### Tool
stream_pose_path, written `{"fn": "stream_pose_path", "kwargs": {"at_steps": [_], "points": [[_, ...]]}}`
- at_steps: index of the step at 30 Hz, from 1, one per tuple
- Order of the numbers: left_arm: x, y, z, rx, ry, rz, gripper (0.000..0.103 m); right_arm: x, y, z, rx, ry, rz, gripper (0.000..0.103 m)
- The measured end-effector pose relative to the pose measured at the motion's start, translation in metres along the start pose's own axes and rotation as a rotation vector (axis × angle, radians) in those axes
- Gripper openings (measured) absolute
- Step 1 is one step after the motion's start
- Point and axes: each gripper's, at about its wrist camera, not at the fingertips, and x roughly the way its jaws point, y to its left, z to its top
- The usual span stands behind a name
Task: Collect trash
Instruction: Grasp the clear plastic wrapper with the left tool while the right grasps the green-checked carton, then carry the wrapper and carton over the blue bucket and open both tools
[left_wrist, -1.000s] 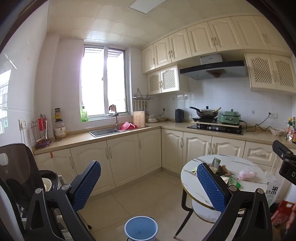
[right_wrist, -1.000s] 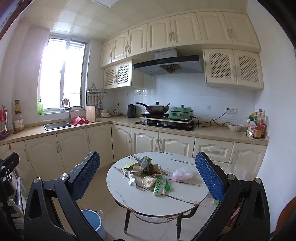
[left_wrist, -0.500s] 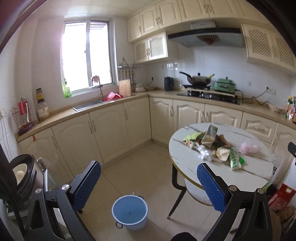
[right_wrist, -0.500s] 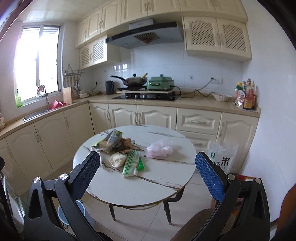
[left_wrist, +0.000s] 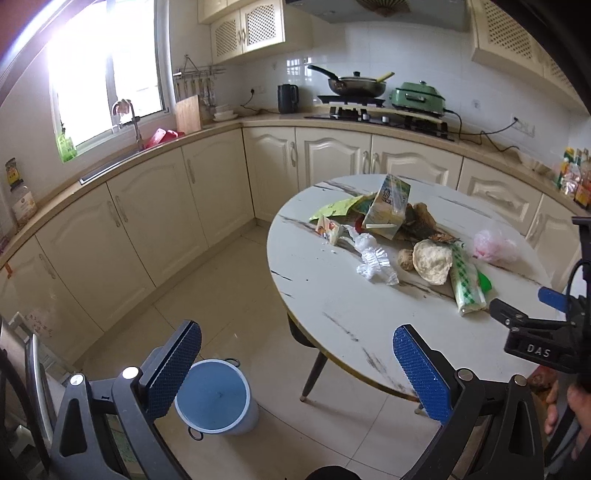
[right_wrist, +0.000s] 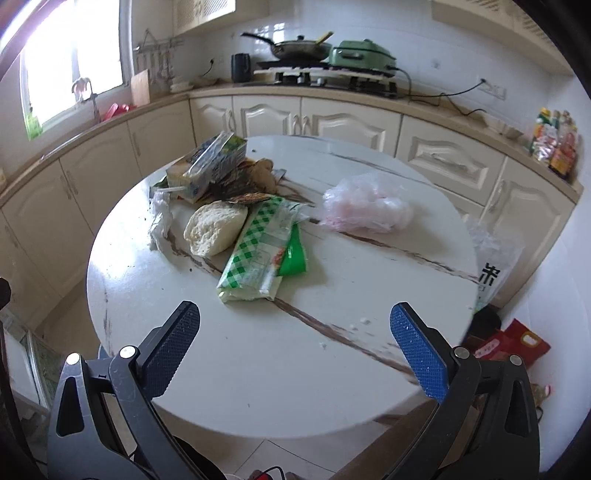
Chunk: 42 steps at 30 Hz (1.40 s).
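Trash lies heaped on a round white marble table (right_wrist: 258, 350): a green-checked wrapper (right_wrist: 255, 251), a torn bun (right_wrist: 214, 229), a drink carton (right_wrist: 207, 166), brown scraps (right_wrist: 264, 171), clear plastic (right_wrist: 160, 218) and a pink plastic bag (right_wrist: 365, 205). My right gripper (right_wrist: 295, 332) hovers open over the table's near part, short of the wrapper, nothing between its fingers. My left gripper (left_wrist: 295, 354) is open too, left of the table above the floor. A blue bucket (left_wrist: 214, 398) stands on the floor below it. The same heap shows in the left wrist view, with the carton (left_wrist: 388, 206) upright.
Cream cabinets (left_wrist: 177, 206) and a counter wrap the room, with a sink (left_wrist: 107, 166), a stove with a wok (left_wrist: 354, 86) and a green cooker (left_wrist: 417, 98). A rice bag (right_wrist: 495, 258) and red packets (right_wrist: 506, 343) sit on the floor right of the table. A hand (left_wrist: 569, 406) holds the right tool.
Both grippers have tilted down and moved closer to the table. The right one now hangs over the tabletop; the heap looks much nearer. Both stayed open.
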Motion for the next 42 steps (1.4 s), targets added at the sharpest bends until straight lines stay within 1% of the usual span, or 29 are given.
{"fn": "stream_pose_path", "kwargs": {"at_steps": [2, 6, 11, 13, 15, 16, 18, 19, 24, 26, 27, 28, 30, 31, 32, 34, 35, 36, 37, 42], "points": [[0.019, 0.006, 0.013, -0.002, 0.023, 0.003, 0.102, 0.022, 0.005, 0.012, -0.022, 0.029, -0.001, 0.103], [0.054, 0.009, 0.040, 0.008, 0.040, -0.001, 0.102, 0.063, 0.006, 0.030, -0.061, 0.123, -0.016, 0.103], [0.095, 0.004, 0.063, 0.014, 0.057, -0.013, 0.102, 0.086, 0.003, 0.044, -0.058, 0.171, 0.059, 0.103], [0.113, -0.006, 0.071, 0.017, 0.064, -0.020, 0.102, 0.093, 0.005, 0.047, -0.075, 0.176, 0.053, 0.103], [0.126, -0.014, 0.076, 0.021, 0.068, -0.034, 0.102, 0.099, 0.003, 0.047, -0.081, 0.181, 0.077, 0.097], [0.133, -0.018, 0.079, 0.026, 0.075, -0.039, 0.102, 0.101, 0.000, 0.047, -0.076, 0.184, 0.108, 0.084], [0.148, -0.023, 0.085, 0.030, 0.091, -0.057, 0.102, 0.099, -0.006, 0.047, -0.092, 0.162, 0.102, 0.073], [0.157, -0.026, 0.089, 0.028, 0.099, -0.064, 0.102, 0.099, -0.010, 0.048, -0.093, 0.161, 0.112, 0.070], [0.200, -0.040, 0.102, -0.002, 0.154, -0.095, 0.102, 0.096, -0.032, 0.044, -0.102, 0.132, 0.125, 0.067], [0.218, -0.044, 0.103, -0.001, 0.196, -0.083, 0.102, 0.094, -0.042, 0.043, -0.081, 0.121, 0.136, 0.066], [0.224, -0.046, 0.103, -0.001, 0.198, -0.088, 0.102, 0.093, -0.046, 0.042, -0.070, 0.118, 0.138, 0.066], [0.232, -0.050, 0.105, -0.001, 0.205, -0.091, 0.099, 0.091, -0.049, 0.041, -0.062, 0.115, 0.143, 0.066], [0.247, -0.055, 0.105, -0.001, 0.228, -0.092, 0.088, 0.089, -0.055, 0.039, -0.041, 0.107, 0.163, 0.066], [0.249, -0.056, 0.104, 0.012, 0.209, -0.078, 0.082, 0.087, -0.057, 0.038, -0.031, 0.103, 0.171, 0.066], [0.249, -0.057, 0.103, 0.025, 0.193, -0.088, 0.072, 0.086, -0.058, 0.036, -0.026, 0.100, 0.173, 0.066], [0.248, -0.056, 0.099, 0.021, 0.172, -0.137, 0.048, 0.081, -0.059, 0.034, -0.022, 0.090, 0.181, 0.066], [0.245, -0.054, 0.097, 0.017, 0.169, -0.166, 0.030, 0.079, -0.059, 0.033, -0.018, 0.085, 0.184, 0.066], [0.245, -0.051, 0.094, 0.012, 0.166, -0.196, 0.020, 0.077, -0.059, 0.033, -0.014, 0.079, 0.188, 0.066], [0.244, -0.048, 0.091, 0.006, 0.170, -0.218, 0.017, 0.074, -0.059, 0.033, -0.009, 0.073, 0.192, 0.066], [0.233, -0.033, 0.072, -0.013, 0.154, -0.310, 0.014, 0.061, -0.056, 0.031, -0.001, 0.052, 0.203, 0.066]]}}
